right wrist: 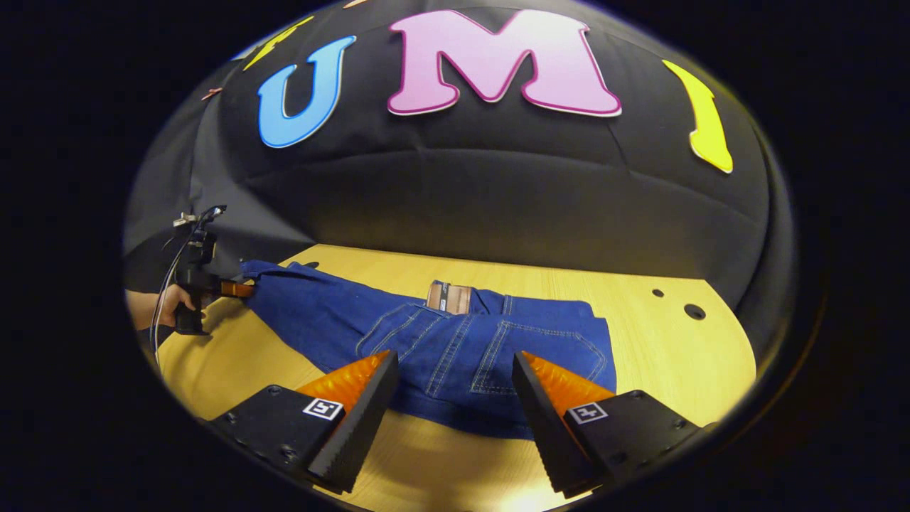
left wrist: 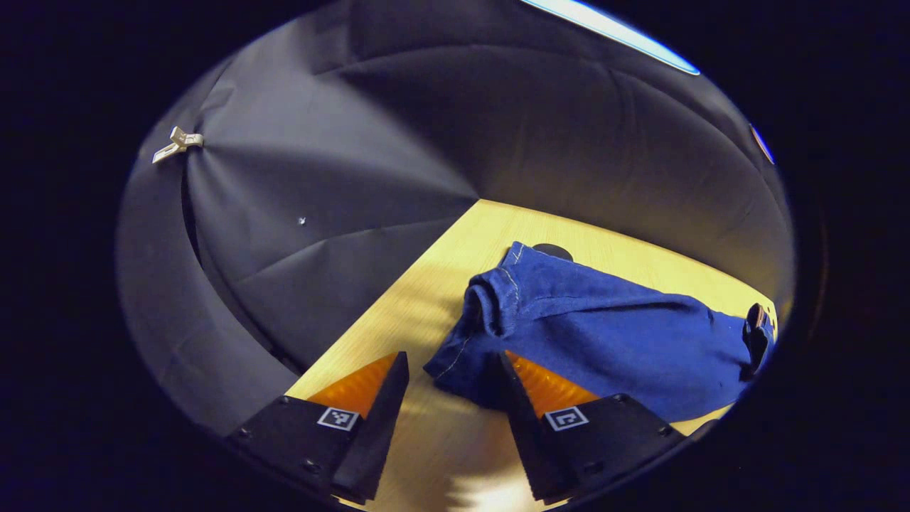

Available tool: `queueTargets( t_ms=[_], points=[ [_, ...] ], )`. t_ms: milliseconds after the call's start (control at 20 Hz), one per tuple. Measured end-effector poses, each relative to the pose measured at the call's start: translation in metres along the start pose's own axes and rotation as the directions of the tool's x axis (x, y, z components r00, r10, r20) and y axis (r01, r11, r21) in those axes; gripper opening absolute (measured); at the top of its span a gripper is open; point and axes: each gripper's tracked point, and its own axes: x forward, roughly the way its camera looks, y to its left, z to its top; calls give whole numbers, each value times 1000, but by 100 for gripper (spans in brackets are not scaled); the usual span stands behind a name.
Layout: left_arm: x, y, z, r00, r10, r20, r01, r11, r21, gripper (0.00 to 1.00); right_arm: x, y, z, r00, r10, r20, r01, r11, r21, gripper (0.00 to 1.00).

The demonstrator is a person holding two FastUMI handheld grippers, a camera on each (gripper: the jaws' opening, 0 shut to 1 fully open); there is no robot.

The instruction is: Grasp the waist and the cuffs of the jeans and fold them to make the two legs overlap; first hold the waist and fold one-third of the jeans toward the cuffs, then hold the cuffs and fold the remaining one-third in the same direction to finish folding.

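Both grippers, left gripper (left wrist: 449, 419) and right gripper (right wrist: 455, 419), gape released at the jeans' (right wrist: 441, 341) opposite edges on the table (right wrist: 675, 341).

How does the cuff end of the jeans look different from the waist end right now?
The cuff end is bunched and rumpled, with its hem curled up; the waist end lies flat, spread on the table. The cuff end is plain denim with a stitched hem; the waist end shows back pockets and a patch. The left gripper is open beside the cuffs; the right gripper is open over the waist. Both ends are the same blue denim.
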Motion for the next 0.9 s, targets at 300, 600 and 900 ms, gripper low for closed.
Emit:
queueTargets(
  t_ms=[300,600,900],
  points=[
    [0,-18,-3,999,-37,8,37,999,18,35,0,6,-3,1000,7,1,-7,1000,2,99],
    [-1,-23,-2,998,-49,36,50,999,-20,14,-2,0,-7,1000,-9,-17,9,1000,-3,99],
    [0,-21,3,997,-68,28,71,990,-124,7,-6,-17,5,999,-42,11,42,999,-2,99]
  ],
)
